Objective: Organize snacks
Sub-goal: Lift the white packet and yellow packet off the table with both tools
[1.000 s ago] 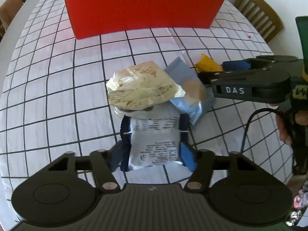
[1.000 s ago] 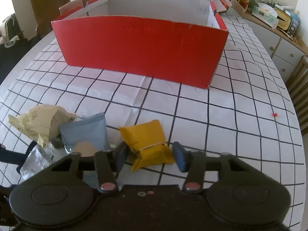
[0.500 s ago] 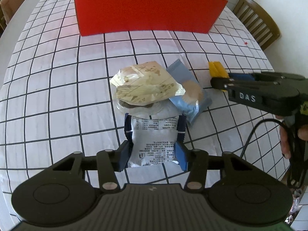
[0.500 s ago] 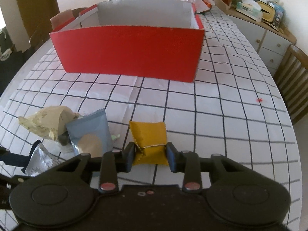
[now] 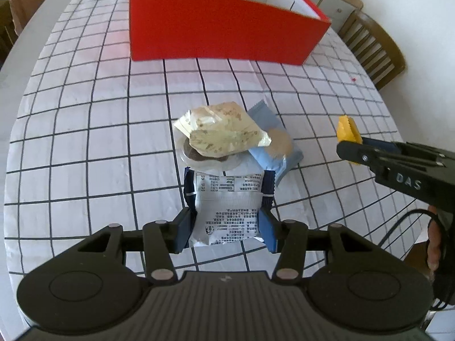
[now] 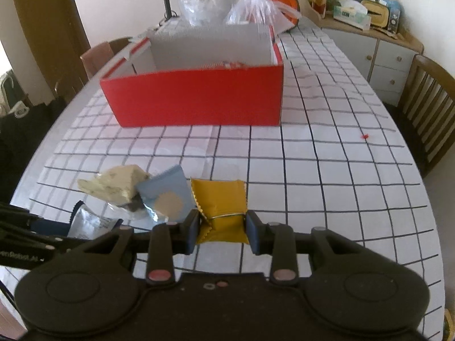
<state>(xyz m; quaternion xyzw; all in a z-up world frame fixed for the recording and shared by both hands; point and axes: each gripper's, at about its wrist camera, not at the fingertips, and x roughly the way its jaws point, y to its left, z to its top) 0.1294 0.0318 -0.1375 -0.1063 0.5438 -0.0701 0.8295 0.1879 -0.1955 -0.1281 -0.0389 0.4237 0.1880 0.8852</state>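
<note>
Both sets of jaws are clamped on packets: the left gripper (image 5: 226, 228) pinches a silver-white snack packet (image 5: 227, 207), the right gripper (image 6: 221, 231) a yellow packet (image 6: 220, 207), each apparently lifted off the checked tablecloth (image 5: 85, 142). Judged best: carry both level over the red box (image 6: 196, 96) wall before letting go. A cream packet (image 5: 224, 135) and pale blue packet (image 5: 273, 145) lie overlapping beyond.

Left claw (image 5: 226, 228) pinched on silver packet (image 5: 227, 207); right claw (image 6: 221, 231) pinched on yellow packet (image 6: 221, 207); both angled downward.
</note>
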